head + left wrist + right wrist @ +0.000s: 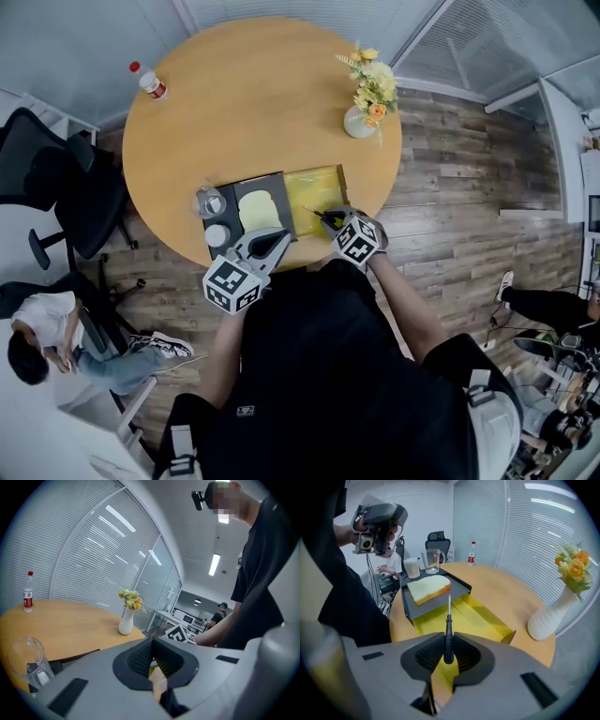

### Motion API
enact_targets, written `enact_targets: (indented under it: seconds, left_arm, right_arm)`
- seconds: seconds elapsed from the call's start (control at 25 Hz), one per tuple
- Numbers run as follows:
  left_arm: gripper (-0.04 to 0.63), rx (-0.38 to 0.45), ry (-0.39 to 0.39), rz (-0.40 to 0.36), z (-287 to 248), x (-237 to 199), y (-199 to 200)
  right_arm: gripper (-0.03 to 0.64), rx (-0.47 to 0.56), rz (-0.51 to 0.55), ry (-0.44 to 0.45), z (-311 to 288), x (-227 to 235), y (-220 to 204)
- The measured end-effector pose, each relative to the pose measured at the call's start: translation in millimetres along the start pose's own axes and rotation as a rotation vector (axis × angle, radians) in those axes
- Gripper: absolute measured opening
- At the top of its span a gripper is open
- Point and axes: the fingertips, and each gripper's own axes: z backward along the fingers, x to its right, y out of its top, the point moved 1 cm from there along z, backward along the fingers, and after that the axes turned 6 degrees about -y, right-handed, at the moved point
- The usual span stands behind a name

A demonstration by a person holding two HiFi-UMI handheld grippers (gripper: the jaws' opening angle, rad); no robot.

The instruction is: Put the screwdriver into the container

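A thin screwdriver point(448, 632) with a black handle is clamped between the pads of my right gripper point(448, 644). Its metal shaft points forward over the open yellow container point(485, 623). In the head view that right gripper point(336, 221) hovers at the near right edge of the yellow container point(314, 192), with the screwdriver point(322, 216) lying across that corner. My left gripper point(277, 240) hangs over the table's near edge beside the black tray point(281, 187). Its jaws meet at the tip with nothing between them point(151, 643).
The black tray holds a pale yellow slab point(258, 210), a glass mug point(209, 201) and a small white cup point(217, 235). A white vase of flowers point(359, 120) stands at the right and a bottle point(150, 82) at the far left. Office chairs and people surround the round table.
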Motion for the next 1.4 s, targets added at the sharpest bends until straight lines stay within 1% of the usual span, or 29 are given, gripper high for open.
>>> enact_targets:
  seconds: [0.16, 0.32, 0.44, 0.64, 1.16, 1.32, 1.4]
  left_arm:
    - [0.005, 0.01, 0.005, 0.005, 4, -6, 0]
    - [0.005, 0.02, 0.012, 0.011, 7, -10, 1]
    - [0.005, 0.02, 0.015, 0.015, 10, -13, 2]
    - [0.005, 0.021, 0.023, 0.025, 13, -17, 0]
    - [0.005, 0.014, 0.021, 0.036, 12, -20, -1]
    - [0.005, 0.011, 0.018, 0.037, 11, -19, -2]
    - [0.005, 0.012, 0.016, 0.035, 9, -18, -1]
  right_arm:
    - [0.055, -0.083, -0.032, -0.029, -26, 12, -8]
    - [0.055, -0.165, -0.034, -0.002, -44, 13, -17]
    - [0.055, -0.2, -0.025, 0.019, -52, 12, -17]
    - [0.055, -0.222, 0.012, 0.022, -64, 13, -17]
    - [0.057, -0.267, 0.051, 0.019, -74, 13, -22]
    - [0.061, -0.253, 0.048, 0.006, -74, 13, -21]
    - [0.085, -0.238, 0.041, 0.0, -73, 14, -21]
